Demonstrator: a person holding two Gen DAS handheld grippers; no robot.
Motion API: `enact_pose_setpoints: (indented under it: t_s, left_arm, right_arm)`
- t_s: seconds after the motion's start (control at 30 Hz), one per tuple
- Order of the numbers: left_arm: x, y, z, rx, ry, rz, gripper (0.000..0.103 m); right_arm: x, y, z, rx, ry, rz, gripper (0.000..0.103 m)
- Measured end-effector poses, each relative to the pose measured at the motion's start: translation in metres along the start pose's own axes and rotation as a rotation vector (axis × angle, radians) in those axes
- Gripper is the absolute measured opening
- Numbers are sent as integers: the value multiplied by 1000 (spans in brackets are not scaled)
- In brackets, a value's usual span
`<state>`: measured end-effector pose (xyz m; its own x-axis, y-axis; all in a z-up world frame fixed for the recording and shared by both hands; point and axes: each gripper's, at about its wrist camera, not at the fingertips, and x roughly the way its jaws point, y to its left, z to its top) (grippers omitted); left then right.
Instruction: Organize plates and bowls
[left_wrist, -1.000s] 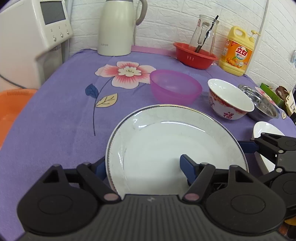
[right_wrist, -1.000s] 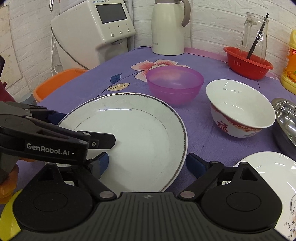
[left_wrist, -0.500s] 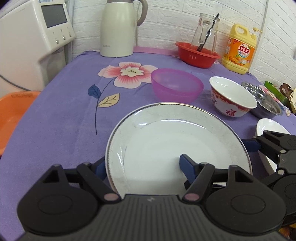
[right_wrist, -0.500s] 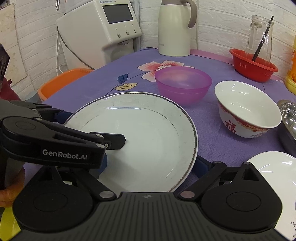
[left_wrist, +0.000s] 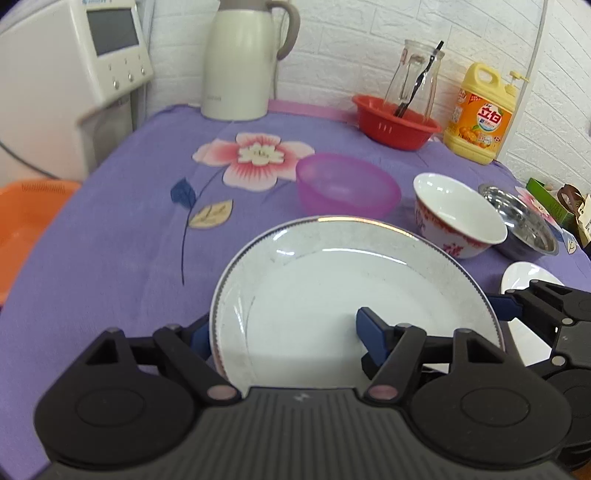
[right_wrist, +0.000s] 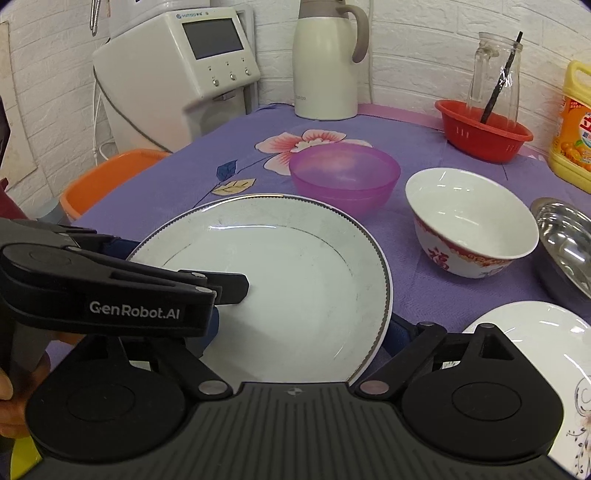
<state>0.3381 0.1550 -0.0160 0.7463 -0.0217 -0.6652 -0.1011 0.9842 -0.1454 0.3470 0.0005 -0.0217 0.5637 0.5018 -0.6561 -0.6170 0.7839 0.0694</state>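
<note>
A large white plate with a grey rim (left_wrist: 354, 291) (right_wrist: 280, 273) is held above the purple tablecloth. My left gripper (left_wrist: 284, 332) is shut on its near left rim, one finger under it and one on top. My right gripper (right_wrist: 303, 332) is shut on its near right rim; its right finger lies under the plate. A pink plastic bowl (left_wrist: 347, 184) (right_wrist: 343, 173), a white bowl with red print (left_wrist: 458, 214) (right_wrist: 469, 229), a steel bowl (left_wrist: 524, 225) (right_wrist: 569, 243) and a small white plate (right_wrist: 535, 343) sit on the table.
At the back stand a white kettle (left_wrist: 240, 62), a red basket (left_wrist: 395, 125) holding a glass jar, and a yellow detergent bottle (left_wrist: 480, 114). A white appliance (right_wrist: 177, 74) and an orange basin (right_wrist: 107, 177) are off the table's left edge.
The plate has risen off the cloth and tilted slightly, held by both grippers. The right gripper's fingers have closed further under the plate's rim.
</note>
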Motion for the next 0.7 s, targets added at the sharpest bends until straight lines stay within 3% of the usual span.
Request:
enact_pose_setpoints:
  t_s: [0.33, 0.7]
  left_arm:
    - [-50, -11, -13, 26, -59, -22, 69]
    - [-107, -25, -83, 35, -64, -51, 69]
  right_arm:
    - [-35, 9, -4, 35, -48, -13, 103]
    - [-92, 41, -60, 85, -34, -29, 103]
